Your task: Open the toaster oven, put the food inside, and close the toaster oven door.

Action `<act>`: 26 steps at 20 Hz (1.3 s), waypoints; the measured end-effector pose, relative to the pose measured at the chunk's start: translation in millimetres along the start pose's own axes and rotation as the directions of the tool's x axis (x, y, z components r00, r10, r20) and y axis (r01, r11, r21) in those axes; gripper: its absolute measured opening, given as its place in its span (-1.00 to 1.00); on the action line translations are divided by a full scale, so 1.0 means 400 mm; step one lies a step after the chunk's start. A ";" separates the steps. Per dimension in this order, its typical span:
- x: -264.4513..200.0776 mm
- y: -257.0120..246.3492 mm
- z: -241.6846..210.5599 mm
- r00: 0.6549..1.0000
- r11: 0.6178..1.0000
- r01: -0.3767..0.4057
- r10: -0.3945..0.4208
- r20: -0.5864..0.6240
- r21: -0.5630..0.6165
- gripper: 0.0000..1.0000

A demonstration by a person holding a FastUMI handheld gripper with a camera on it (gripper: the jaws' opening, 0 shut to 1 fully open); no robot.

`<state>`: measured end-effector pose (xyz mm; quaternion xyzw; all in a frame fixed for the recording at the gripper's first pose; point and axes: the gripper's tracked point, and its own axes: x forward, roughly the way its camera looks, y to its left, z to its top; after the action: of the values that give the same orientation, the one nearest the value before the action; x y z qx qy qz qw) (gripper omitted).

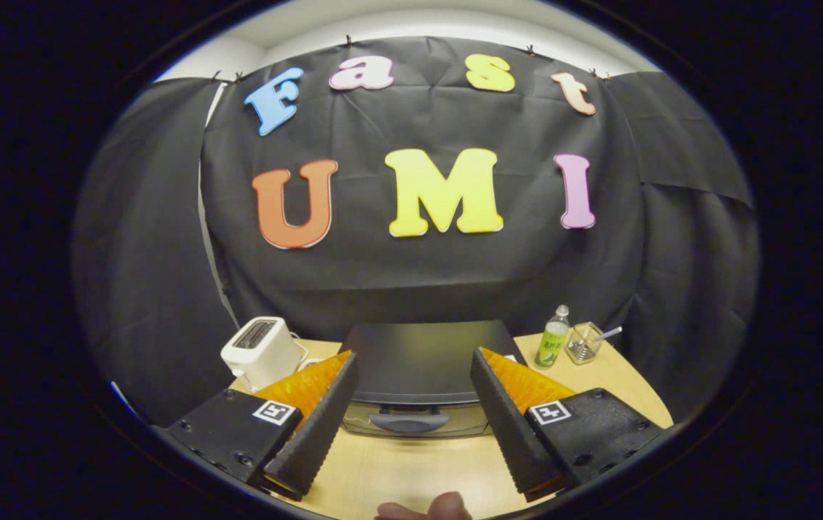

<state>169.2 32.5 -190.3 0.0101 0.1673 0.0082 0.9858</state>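
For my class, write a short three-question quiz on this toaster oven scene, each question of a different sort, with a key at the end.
1. True or false: the toaster oven door is shut.
2. Which stands beside the green bottle? A) a clear glass with a stick in it B) a plate C) a pan
3. Fill in: the gripper fingers are spread ____, with the oven door handle seen between them.

Key
1. True; the door sits flush with its handle up.
2. A
3. open (nothing is held). A white toaster stands on the wooden table beside the oven.
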 end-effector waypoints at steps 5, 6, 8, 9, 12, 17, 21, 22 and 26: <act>0.170 -0.009 -0.156 0.992 1.000 0.006 -0.008 -0.130 -0.018 1.00; 0.198 -0.011 -0.182 0.988 1.000 0.011 -0.013 -0.154 -0.018 1.00; 0.235 -0.013 -0.233 0.979 1.000 0.021 -0.025 -0.200 -0.023 1.00; 0.246 -0.013 -0.249 0.976 1.000 0.020 -0.024 -0.216 -0.020 1.00; 0.247 -0.007 -0.272 0.975 0.999 0.033 -0.040 -0.221 -0.035 1.00; 0.246 -0.010 -0.288 0.982 0.999 0.032 -0.035 -0.184 -0.022 1.00; 0.232 -0.008 -0.305 0.984 1.000 0.015 -0.018 -0.176 -0.019 1.00; 0.219 -0.009 -0.314 0.984 1.000 0.014 -0.018 -0.178 -0.024 1.00; 0.144 -0.012 -0.380 0.980 0.998 0.019 -0.029 -0.199 -0.052 1.00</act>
<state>173.5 31.6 -353.0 -0.0173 0.2651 0.0016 0.9641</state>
